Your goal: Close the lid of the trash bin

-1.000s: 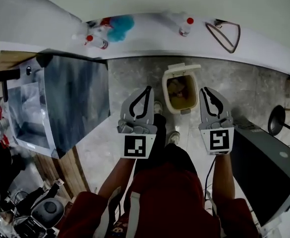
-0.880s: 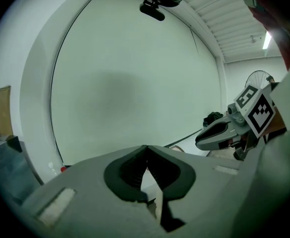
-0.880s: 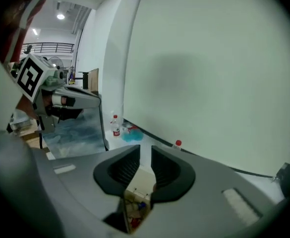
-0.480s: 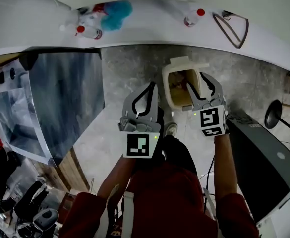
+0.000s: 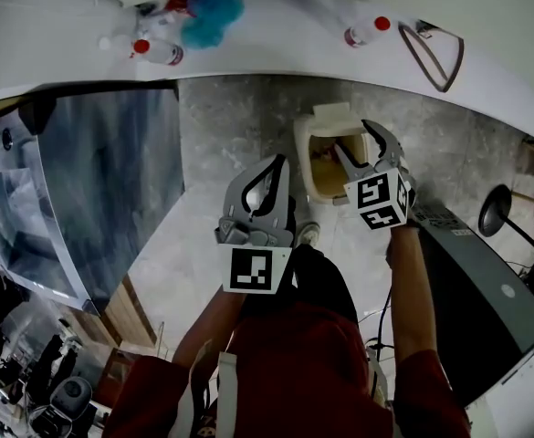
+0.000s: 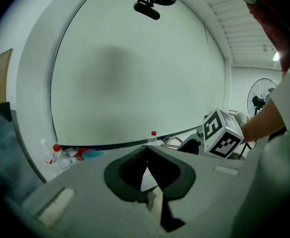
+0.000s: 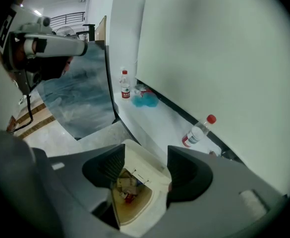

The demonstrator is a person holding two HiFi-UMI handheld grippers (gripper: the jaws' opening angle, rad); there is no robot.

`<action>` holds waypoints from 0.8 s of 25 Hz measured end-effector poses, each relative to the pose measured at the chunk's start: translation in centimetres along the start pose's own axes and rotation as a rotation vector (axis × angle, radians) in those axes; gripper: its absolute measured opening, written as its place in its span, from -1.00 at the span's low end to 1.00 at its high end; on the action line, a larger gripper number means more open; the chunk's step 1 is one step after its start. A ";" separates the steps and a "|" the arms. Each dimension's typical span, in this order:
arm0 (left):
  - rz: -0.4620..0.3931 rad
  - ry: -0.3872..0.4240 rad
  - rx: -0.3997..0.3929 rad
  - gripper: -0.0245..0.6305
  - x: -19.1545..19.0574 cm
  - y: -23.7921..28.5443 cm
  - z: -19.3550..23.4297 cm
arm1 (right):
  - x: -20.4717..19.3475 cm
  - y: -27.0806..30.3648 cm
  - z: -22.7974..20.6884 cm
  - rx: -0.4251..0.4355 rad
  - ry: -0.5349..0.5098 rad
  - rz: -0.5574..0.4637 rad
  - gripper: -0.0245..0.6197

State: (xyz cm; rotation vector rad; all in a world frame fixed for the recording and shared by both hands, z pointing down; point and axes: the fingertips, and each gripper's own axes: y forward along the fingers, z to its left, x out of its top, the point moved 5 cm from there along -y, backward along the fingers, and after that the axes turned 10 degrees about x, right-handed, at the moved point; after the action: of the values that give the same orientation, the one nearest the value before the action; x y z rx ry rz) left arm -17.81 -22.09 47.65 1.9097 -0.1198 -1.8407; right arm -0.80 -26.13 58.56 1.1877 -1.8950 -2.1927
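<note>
The cream trash bin (image 5: 308, 167) stands on the stone floor by the white ledge, its lid (image 5: 333, 114) raised at the far side. Rubbish shows inside it (image 7: 126, 188). My right gripper (image 5: 351, 137) hangs over the bin's open mouth, pointing steeply down. Its jaws are opening and nothing is between the pads. In the right gripper view the bin's upright lid (image 7: 147, 166) appears in the gap of the right gripper (image 7: 145, 155). My left gripper (image 5: 277, 161) is held left of the bin, shut and empty. In the left gripper view its tips (image 6: 147, 148) meet.
Two red-capped bottles (image 5: 152, 51) (image 5: 367, 31), a blue fluffy thing (image 5: 210, 12) and a triangular hanger (image 5: 435, 53) lie on the white ledge. A grey-blue panel (image 5: 102, 181) stands at left, a dark grey box (image 5: 486, 299) at right. The person's shoe (image 5: 308, 234) is near the bin.
My right gripper has come down over the bin, tipped downward, and its jaws have opened. The left gripper sank a little and stayed shut.
</note>
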 end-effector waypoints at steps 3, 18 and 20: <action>0.004 -0.012 0.014 -0.94 -0.3 0.3 0.6 | -0.2 0.7 0.0 0.026 0.017 0.027 -0.10; -0.002 0.001 -0.006 -0.94 -0.6 -0.7 -0.8 | -2.7 -0.2 2.9 0.046 0.125 0.016 -0.08; -0.001 0.006 -0.004 -0.94 -0.7 -1.2 -1.1 | -3.7 -0.5 3.9 0.053 0.130 0.014 -0.08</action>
State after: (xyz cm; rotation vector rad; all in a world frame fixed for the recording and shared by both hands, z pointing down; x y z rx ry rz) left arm -17.09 -20.49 47.80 1.9134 -0.1128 -1.8343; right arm 0.00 -20.99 60.03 1.2868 -1.9148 -2.0166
